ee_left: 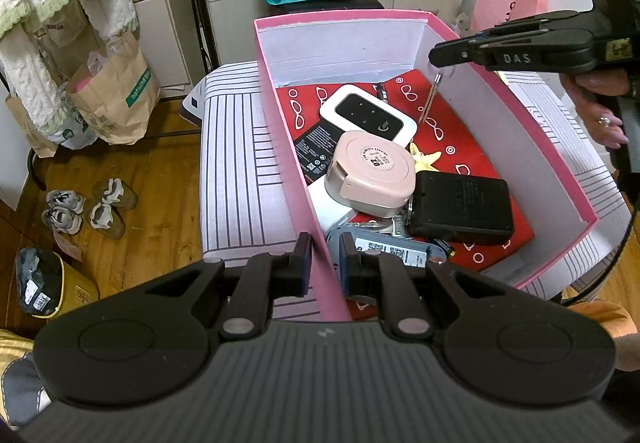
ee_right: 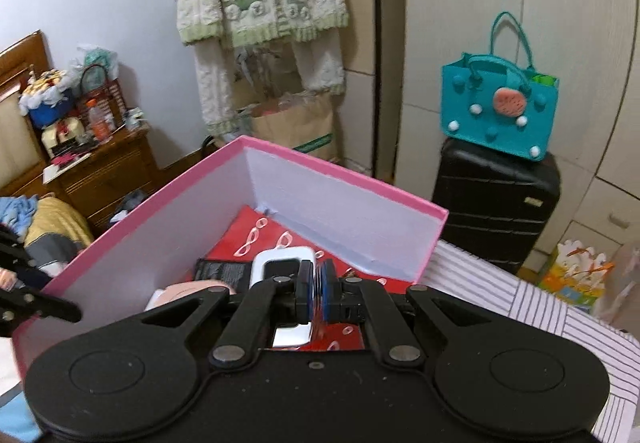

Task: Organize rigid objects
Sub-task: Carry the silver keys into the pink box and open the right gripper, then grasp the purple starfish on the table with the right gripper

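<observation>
We are in the placing step: loose items go into the pink box (ee_left: 280, 91), which sits on a striped cushion (ee_left: 236, 171).

The left gripper (ee_left: 325, 263) straddles the near left wall of the box, its jaws clenched on that wall, one pad outside and one inside. We judge that this steadies the box.

The right gripper (ee_left: 438, 57) hovers over the far right part of the box. Its jaws are clenched on a thin, pale rod-like piece (ee_left: 432, 95) that hangs down from the tips toward the red liner (ee_left: 460, 139). In the right wrist view the pads meet on something thin and blurred; we cannot identify the piece.

Already in the box: a white device (ee_left: 368, 115), a pink round case (ee_left: 372, 171), a black pack (ee_left: 462, 207), a yellow star (ee_left: 426, 157) and a drive (ee_left: 384, 247) at the near end.

The next move calls for lowering the right gripper over the bare liner, clear of the white device, and releasing only when the piece is low. We keep the left grip on the wall until then. The hanging piece may swing; we should lower slowly.
</observation>
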Demonstrator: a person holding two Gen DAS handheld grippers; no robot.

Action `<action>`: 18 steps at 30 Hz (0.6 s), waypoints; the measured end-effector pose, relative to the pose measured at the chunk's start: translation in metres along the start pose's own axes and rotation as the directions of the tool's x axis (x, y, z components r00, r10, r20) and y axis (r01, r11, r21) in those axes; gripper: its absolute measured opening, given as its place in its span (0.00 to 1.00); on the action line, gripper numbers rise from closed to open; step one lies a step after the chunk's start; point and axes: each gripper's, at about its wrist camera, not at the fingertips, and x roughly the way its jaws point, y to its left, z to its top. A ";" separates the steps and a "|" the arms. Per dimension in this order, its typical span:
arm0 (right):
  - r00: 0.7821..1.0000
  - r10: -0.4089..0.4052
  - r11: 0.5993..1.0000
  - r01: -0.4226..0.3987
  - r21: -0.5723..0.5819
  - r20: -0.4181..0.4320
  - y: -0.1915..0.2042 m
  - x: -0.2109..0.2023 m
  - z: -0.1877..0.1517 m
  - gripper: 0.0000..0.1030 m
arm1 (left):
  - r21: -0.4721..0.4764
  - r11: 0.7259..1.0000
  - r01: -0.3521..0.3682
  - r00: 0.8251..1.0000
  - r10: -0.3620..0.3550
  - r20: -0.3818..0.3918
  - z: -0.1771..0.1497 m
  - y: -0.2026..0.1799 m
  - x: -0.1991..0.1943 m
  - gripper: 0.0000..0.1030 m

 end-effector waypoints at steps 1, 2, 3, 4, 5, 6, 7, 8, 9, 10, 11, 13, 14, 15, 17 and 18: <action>1.000 -0.009 1.000 0.009 0.013 0.011 -0.003 -0.001 0.001 0.08 | -0.002 1.000 0.001 1.000 -0.001 0.000 0.000 0.000 0.000 0.11; 0.999 -0.020 0.999 0.019 0.028 0.027 -0.006 -0.004 0.002 0.10 | -0.004 1.000 0.001 1.000 -0.001 0.000 0.000 0.001 0.000 0.11; 0.999 -0.025 0.999 0.023 0.040 0.043 -0.008 -0.007 0.003 0.10 | -0.005 1.000 0.001 1.000 -0.001 0.000 -0.001 0.001 0.000 0.11; 0.998 -0.025 0.998 0.022 0.056 0.063 -0.011 -0.013 0.003 0.10 | -0.005 1.000 0.002 1.000 -0.002 0.000 -0.001 0.001 0.000 0.11; 0.997 -0.022 0.997 0.017 0.072 0.077 -0.014 -0.020 0.003 0.10 | -0.005 1.000 0.002 1.000 -0.002 -0.002 0.000 0.000 0.000 0.11; 0.996 -0.019 0.996 0.011 0.088 0.091 -0.017 -0.027 0.003 0.10 | -0.003 1.000 -0.001 1.000 0.001 -0.002 -0.001 0.000 0.000 0.11; 0.995 -0.022 0.994 0.011 0.104 0.101 -0.019 -0.036 0.001 0.10 | 0.000 1.000 -0.003 1.000 0.003 -0.004 -0.001 -0.001 0.000 0.11; 0.994 -0.030 0.993 0.018 0.121 0.103 -0.022 -0.045 -0.001 0.10 | 0.006 1.000 -0.005 1.000 0.005 -0.007 0.000 -0.001 0.000 0.11; 0.995 -0.043 0.989 0.030 0.142 0.093 -0.024 -0.053 -0.004 0.10 | 0.012 1.000 -0.008 1.000 0.008 -0.011 0.000 -0.002 0.000 0.11; 0.995 -0.052 0.986 0.039 0.162 0.080 -0.028 -0.059 -0.009 0.13 | 0.020 1.000 -0.012 1.000 0.012 -0.016 0.001 -0.004 0.000 0.11; 0.996 -0.056 0.982 0.043 0.185 0.066 -0.031 -0.068 -0.014 0.15 | 0.028 0.999 -0.016 1.000 0.017 -0.022 0.002 -0.005 0.000 0.11; 0.997 -0.056 0.974 0.043 0.221 0.054 -0.039 -0.085 -0.027 0.20 | 0.040 0.999 -0.024 0.999 0.025 -0.037 0.004 -0.007 0.001 0.12; 0.997 -0.065 0.972 0.052 0.229 0.051 -0.043 -0.092 -0.034 0.23 | 0.046 0.999 -0.028 0.999 0.030 -0.043 0.005 -0.007 0.001 0.12; 0.996 -0.079 0.970 0.066 0.233 0.046 -0.046 -0.098 -0.041 0.24 | 0.052 0.998 -0.034 0.998 0.036 -0.050 0.006 -0.009 0.001 0.12; 0.993 -0.116 0.965 0.105 0.241 0.034 -0.053 -0.110 -0.059 0.29 | 0.061 0.997 -0.044 0.997 0.048 -0.061 0.008 -0.011 0.001 0.12; 0.991 -0.128 0.962 0.118 0.245 0.029 -0.057 -0.114 -0.067 0.31 | 0.066 0.997 -0.048 0.996 0.053 -0.066 0.009 -0.012 0.001 0.12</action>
